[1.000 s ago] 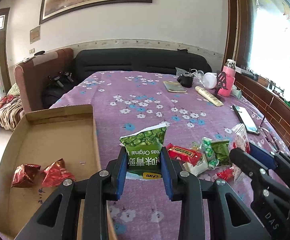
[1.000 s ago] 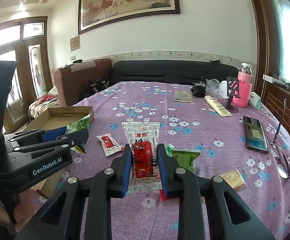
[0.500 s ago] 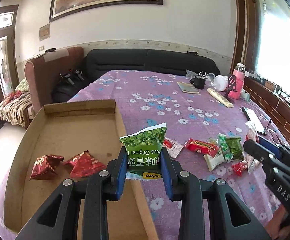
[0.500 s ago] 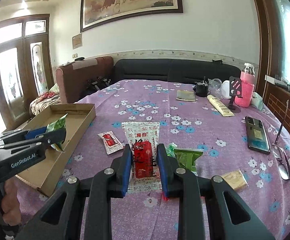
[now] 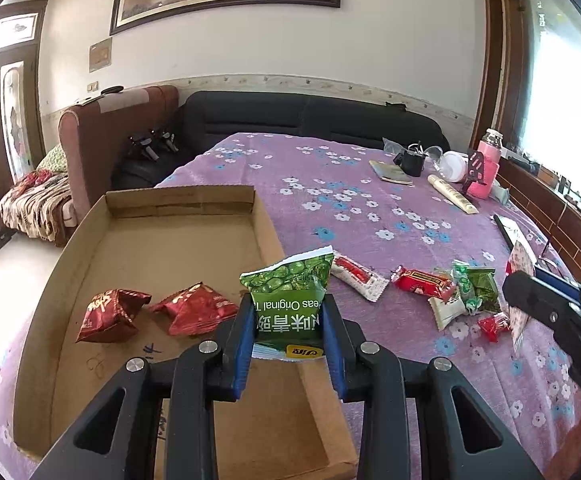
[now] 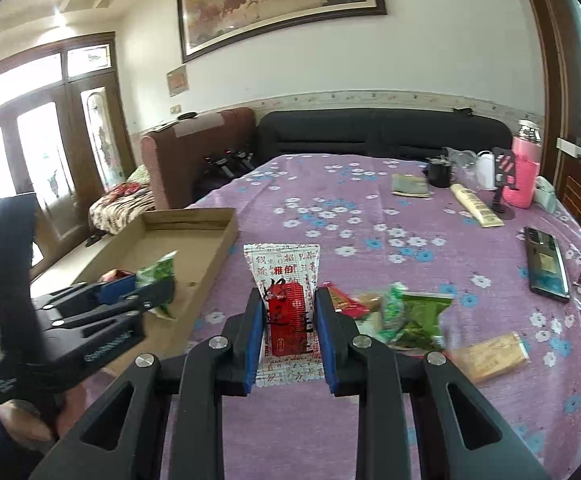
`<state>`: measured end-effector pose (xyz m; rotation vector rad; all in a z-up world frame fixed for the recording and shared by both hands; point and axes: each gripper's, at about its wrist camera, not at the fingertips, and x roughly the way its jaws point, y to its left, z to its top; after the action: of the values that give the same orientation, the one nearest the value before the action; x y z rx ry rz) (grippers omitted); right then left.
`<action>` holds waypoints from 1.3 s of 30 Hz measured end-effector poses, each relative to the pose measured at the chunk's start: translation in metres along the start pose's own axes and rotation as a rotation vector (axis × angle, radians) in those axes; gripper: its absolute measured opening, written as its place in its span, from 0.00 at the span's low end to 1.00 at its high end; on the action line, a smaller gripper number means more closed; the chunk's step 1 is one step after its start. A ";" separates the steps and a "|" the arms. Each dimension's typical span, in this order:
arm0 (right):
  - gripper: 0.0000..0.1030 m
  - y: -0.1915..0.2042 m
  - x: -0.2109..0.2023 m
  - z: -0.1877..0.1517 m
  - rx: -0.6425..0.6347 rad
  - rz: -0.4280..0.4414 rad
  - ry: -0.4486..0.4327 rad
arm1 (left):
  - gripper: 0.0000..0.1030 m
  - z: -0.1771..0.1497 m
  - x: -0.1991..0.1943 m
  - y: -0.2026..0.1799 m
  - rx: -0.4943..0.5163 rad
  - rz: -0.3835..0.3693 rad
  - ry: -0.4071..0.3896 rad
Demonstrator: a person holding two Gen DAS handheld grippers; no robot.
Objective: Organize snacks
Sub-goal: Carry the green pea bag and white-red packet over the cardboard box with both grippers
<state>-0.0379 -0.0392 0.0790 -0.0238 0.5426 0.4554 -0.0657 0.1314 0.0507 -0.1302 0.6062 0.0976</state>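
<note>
On the purple tablecloth (image 5: 370, 208), green packet (image 5: 288, 300) reads "Original".

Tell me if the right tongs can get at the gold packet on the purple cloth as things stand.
Probably not yet. The gold packet lies bare and unobstructed on the cloth just right of the right tongs, but they are shut on a white and red packet, which must be dropped first.

Daylight enters from the window (image 5: 562, 92) at two o'clock and is overexposed. Fisheye distortion bends the edges and darkens the corners. In the right wrist view, the snack pile (image 6: 406, 312) is blurred.
</note>
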 end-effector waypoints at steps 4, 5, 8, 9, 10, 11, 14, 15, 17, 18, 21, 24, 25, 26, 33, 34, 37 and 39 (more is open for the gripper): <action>0.24 0.011 0.004 -0.001 -0.009 0.020 0.012 | 0.32 0.000 -0.001 0.006 -0.014 0.005 -0.003; 0.24 0.013 0.005 -0.001 -0.009 0.026 0.016 | 0.32 0.000 -0.001 0.007 -0.018 0.007 -0.004; 0.24 0.018 0.009 -0.001 -0.007 0.038 0.025 | 0.32 0.000 -0.001 0.013 -0.030 0.011 -0.005; 0.24 0.019 0.010 -0.001 -0.008 0.041 0.028 | 0.32 0.000 -0.001 0.015 -0.036 0.012 -0.004; 0.24 0.021 0.011 -0.001 -0.008 0.045 0.031 | 0.32 0.000 -0.001 0.017 -0.042 0.012 -0.003; 0.24 0.023 0.013 -0.001 -0.010 0.049 0.034 | 0.32 0.000 -0.002 0.019 -0.047 0.013 -0.003; 0.24 0.028 0.017 0.000 -0.011 0.065 0.044 | 0.32 0.000 -0.002 0.024 -0.057 0.016 -0.003; 0.24 0.030 0.017 0.000 -0.012 0.071 0.047 | 0.32 0.000 -0.002 0.027 -0.060 0.019 -0.003; 0.24 0.037 0.019 0.000 -0.021 0.084 0.052 | 0.32 -0.001 -0.003 0.031 -0.065 0.024 -0.001; 0.24 0.041 0.020 0.000 -0.028 0.088 0.053 | 0.32 -0.002 -0.003 0.034 -0.068 0.025 0.001; 0.24 0.050 0.021 0.000 -0.040 0.103 0.060 | 0.32 -0.003 -0.004 0.045 -0.084 0.033 0.008; 0.24 0.057 0.023 -0.001 -0.051 0.115 0.064 | 0.32 -0.005 -0.005 0.055 -0.095 0.049 0.011; 0.24 0.060 0.024 -0.001 -0.054 0.122 0.067 | 0.32 -0.005 -0.006 0.059 -0.101 0.054 0.012; 0.24 0.062 0.025 -0.001 -0.055 0.129 0.069 | 0.32 -0.006 -0.006 0.064 -0.107 0.057 0.015; 0.24 0.086 0.029 0.000 -0.084 0.179 0.087 | 0.32 -0.011 0.000 0.096 -0.170 0.086 0.086; 0.24 0.089 0.030 -0.001 -0.087 0.185 0.090 | 0.32 -0.012 0.001 0.099 -0.183 0.081 0.093; 0.24 0.100 0.038 -0.003 -0.096 0.209 0.116 | 0.32 -0.013 0.003 0.100 -0.191 0.074 0.105; 0.24 0.106 0.044 -0.004 -0.106 0.216 0.130 | 0.32 -0.013 0.002 0.097 -0.176 0.076 0.104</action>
<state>-0.0513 0.0738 0.0634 -0.0975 0.6519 0.6965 -0.0838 0.2249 0.0295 -0.2841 0.7060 0.2189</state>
